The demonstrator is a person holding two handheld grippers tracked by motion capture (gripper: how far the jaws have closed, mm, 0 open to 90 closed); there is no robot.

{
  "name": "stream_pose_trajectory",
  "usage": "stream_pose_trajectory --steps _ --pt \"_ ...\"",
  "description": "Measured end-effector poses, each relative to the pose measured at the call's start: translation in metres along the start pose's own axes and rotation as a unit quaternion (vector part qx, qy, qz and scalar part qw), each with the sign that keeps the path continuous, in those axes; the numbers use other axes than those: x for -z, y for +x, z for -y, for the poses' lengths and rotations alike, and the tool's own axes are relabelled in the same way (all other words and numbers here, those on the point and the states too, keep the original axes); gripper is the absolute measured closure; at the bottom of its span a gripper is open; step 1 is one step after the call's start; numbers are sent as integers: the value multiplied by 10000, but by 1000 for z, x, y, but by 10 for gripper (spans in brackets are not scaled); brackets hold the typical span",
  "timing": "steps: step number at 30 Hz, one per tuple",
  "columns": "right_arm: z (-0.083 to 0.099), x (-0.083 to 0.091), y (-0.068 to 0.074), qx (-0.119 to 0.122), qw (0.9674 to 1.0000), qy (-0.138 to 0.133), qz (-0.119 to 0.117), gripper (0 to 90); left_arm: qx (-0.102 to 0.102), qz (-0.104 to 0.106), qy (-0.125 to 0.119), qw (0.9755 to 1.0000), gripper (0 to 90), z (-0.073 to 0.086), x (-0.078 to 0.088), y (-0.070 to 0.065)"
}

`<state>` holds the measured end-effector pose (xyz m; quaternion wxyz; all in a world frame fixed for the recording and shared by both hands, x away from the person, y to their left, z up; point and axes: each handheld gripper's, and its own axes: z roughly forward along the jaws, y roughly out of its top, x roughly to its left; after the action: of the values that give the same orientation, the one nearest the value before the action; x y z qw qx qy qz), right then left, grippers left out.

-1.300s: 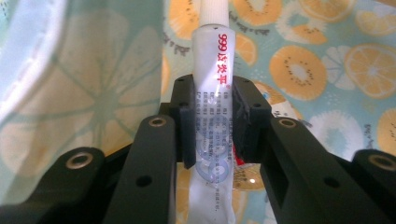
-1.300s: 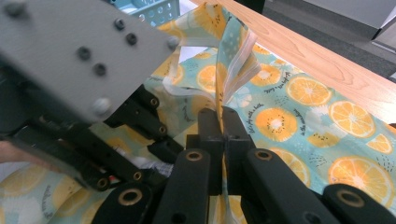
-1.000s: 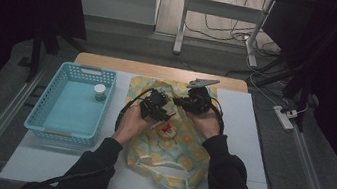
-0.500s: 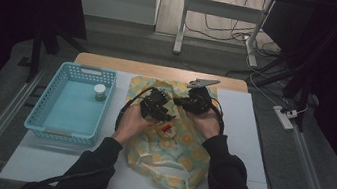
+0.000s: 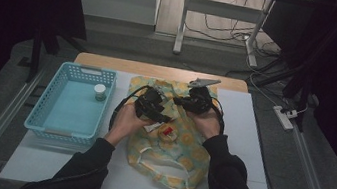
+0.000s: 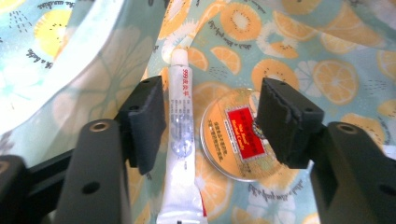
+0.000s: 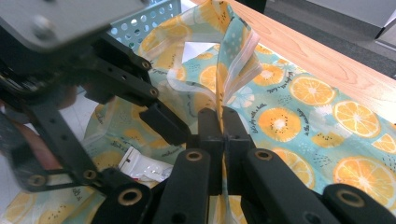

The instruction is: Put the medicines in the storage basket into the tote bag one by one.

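The fruit-print bag (image 5: 169, 145) lies flat across the middle of the table (image 5: 244, 151), its opening turned toward the far edge, with a blue basket (image 5: 71, 105) just beside it on the left. Both forearms come in from the near side and meet over the bag's upper half, hands curled around their tools. The right gripper (image 5: 186, 102) points left and pinches a raised fold of the bag's rim; in the right gripper view (image 7: 223, 126) its jaws are pressed flat together on that upright strip of cloth, holding the mouth lifted. The left gripper (image 5: 165, 119) tilts down into the opening, close to the right one. Its jaws have just been opening and stand apart with nothing clamped; in the left gripper view (image 6: 210, 123) a white tube (image 6: 180, 140) lies lengthwise between them, just beside the left pad, and a round clear tin with a red label (image 6: 238, 135) lies next to it, its far edge under the right pad. Both rest on the bag's lining. A small jar (image 5: 100, 92) stands in the basket's far corner
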<state>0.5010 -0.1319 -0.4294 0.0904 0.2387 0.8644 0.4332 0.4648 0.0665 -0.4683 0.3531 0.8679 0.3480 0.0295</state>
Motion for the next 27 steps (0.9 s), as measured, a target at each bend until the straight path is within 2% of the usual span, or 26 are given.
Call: stream_pose_trajectory --steps 4,11,17,27 --pt "0 0 0 2 10000 3 -7 897 6 92 -126 9999 333 5 10 1" --pt "-1 1 1 -4 10000 -24 -41 897 132 282 -287 9991 253 12 28 3" --pt "-3 3 1 22 10000 -54 -43 897 167 222 -290 9992 197 19 43 6" --pt "-5 3 3 24 9999 -72 -75 897 204 107 -417 9989 48 35 72 23"
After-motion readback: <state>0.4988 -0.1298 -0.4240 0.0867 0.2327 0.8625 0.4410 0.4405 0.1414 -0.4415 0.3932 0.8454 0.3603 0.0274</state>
